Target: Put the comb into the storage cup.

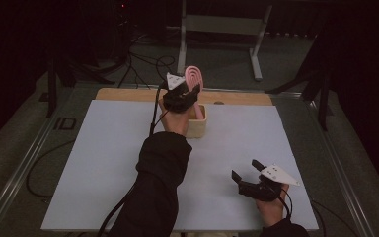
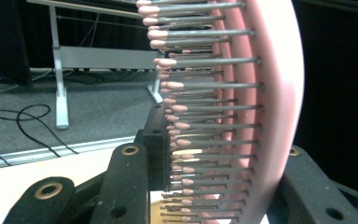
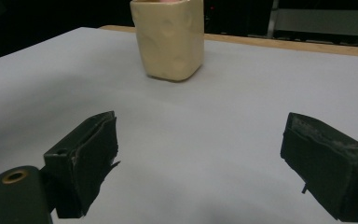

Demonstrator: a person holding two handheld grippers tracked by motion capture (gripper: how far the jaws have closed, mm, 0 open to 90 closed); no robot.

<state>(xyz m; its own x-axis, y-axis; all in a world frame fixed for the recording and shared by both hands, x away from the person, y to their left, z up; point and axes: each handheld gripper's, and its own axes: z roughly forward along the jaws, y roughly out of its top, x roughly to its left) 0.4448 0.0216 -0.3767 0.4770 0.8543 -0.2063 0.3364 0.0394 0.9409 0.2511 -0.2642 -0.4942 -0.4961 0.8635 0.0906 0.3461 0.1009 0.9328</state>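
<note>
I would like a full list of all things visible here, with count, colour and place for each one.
hairbrush: one, pink, upright over the cup, held by the left hand-held gripper
cup: one, cream, far middle of the table
table: one, white top, wooden far edge
metal frame: one, grey, on the floor behind the table
cables: several, black, on the floor
left hand-held gripper: black, shut on hairbrush
right hand-held gripper: black, open, near right

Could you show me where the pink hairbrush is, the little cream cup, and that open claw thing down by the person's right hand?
pink hairbrush [image 2: 265,93]: left gripper view, on its pink back.
cream cup [image 3: 170,39]: right gripper view, on its front wall.
right gripper [image 1: 248,172]: high view, midway between its open fingertips.
</note>
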